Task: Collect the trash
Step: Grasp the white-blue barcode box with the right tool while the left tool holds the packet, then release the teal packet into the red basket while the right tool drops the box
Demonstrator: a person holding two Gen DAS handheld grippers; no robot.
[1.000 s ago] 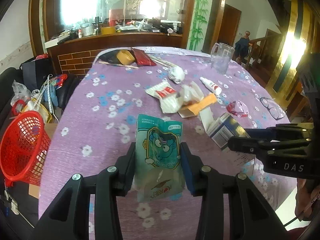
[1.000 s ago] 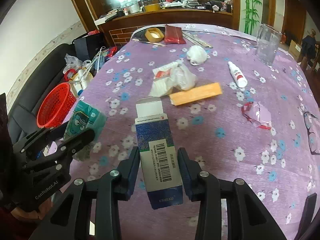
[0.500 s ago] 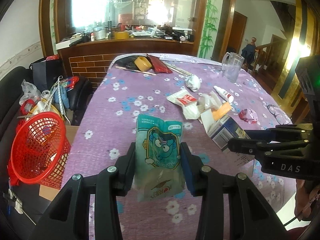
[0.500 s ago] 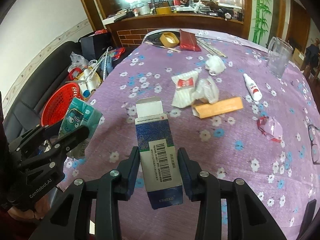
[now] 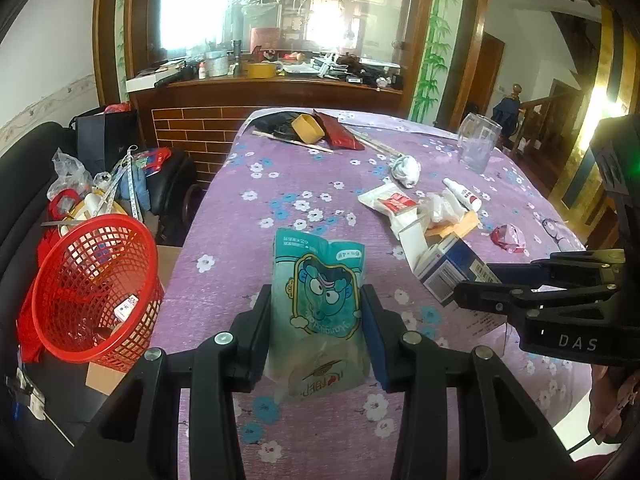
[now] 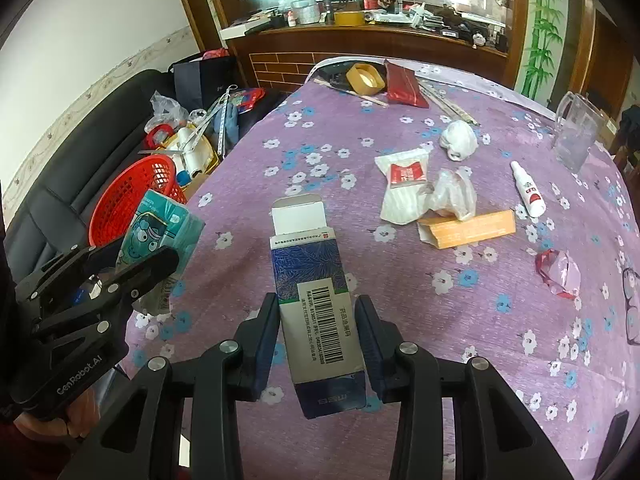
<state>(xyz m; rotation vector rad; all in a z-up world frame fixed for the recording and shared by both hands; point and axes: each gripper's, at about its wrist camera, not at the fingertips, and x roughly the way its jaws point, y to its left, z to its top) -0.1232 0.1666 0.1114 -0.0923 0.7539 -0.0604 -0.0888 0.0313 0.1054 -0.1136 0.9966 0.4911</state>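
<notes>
My left gripper [image 5: 316, 312] is shut on a teal cartoon snack packet [image 5: 318, 300] and holds it above the table's near left edge. My right gripper [image 6: 318, 322] is shut on a blue and white carton [image 6: 316, 304] with its flap open. Each gripper shows in the other view: the right one [image 5: 472, 296] with the carton [image 5: 444, 264], the left one [image 6: 160, 264] with the packet [image 6: 160, 236]. A red mesh basket [image 5: 92, 284] stands on a box to the left of the table, also in the right wrist view [image 6: 132, 196].
On the purple flowered tablecloth [image 6: 320, 152] lie a white packet [image 6: 404, 184], crumpled plastic [image 6: 452, 196], an orange box [image 6: 468, 230], a small bottle [image 6: 528, 190], a red wrapper [image 6: 558, 270], a white wad [image 6: 460, 140], a glass jug [image 6: 576, 132], a tape roll [image 6: 364, 78]. A black sofa [image 6: 80, 128] is at the left.
Both grippers have drawn back from the table and up with their loads. The red basket now sits closer and fuller in the left wrist view.
</notes>
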